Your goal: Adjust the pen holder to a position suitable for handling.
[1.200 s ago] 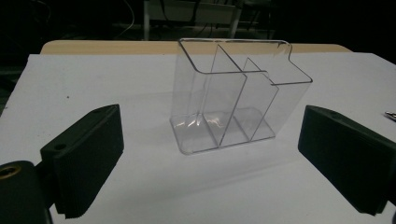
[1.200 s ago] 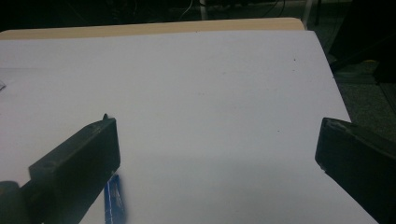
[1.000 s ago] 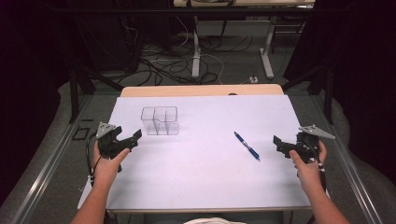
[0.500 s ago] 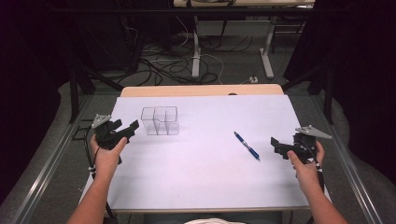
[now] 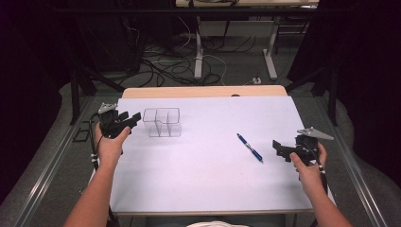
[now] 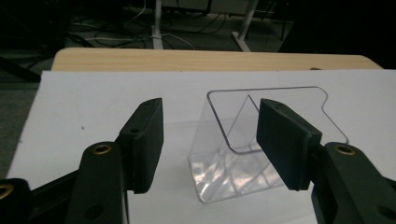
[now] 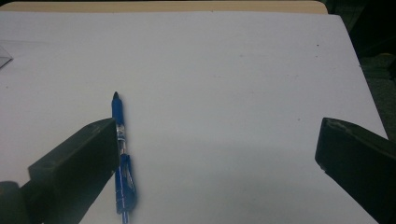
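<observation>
A clear plastic container (image 5: pixel 162 122) with inner dividers stands on the white sheet at the back left. My left gripper (image 5: pixel 134 118) hovers just left of it and points at it. In the left gripper view the container (image 6: pixel 224 172) sits ahead, with its near corner seen in the gap of the left gripper (image 6: pixel 210 135). Those jaws have just been closing, and the pads touch nothing. A blue pen (image 5: pixel 249 147) lies at the right. My right gripper (image 5: pixel 278 148) rests beside it, open wide. In the right gripper view the pen (image 7: pixel 120 154) lies by the left jaw of the right gripper (image 7: pixel 215 154).
The white sheet (image 5: pixel 203 179) covers most of the table, and a strip of bare wood (image 5: pixel 203 91) shows along the far edge. Beyond it are table legs and cables on a dark floor (image 5: pixel 189 66). Metal rails run along both sides.
My left gripper has moved forward and slightly up toward the clear container, and its jaws stand narrower. The right gripper and the pen have stayed put.
</observation>
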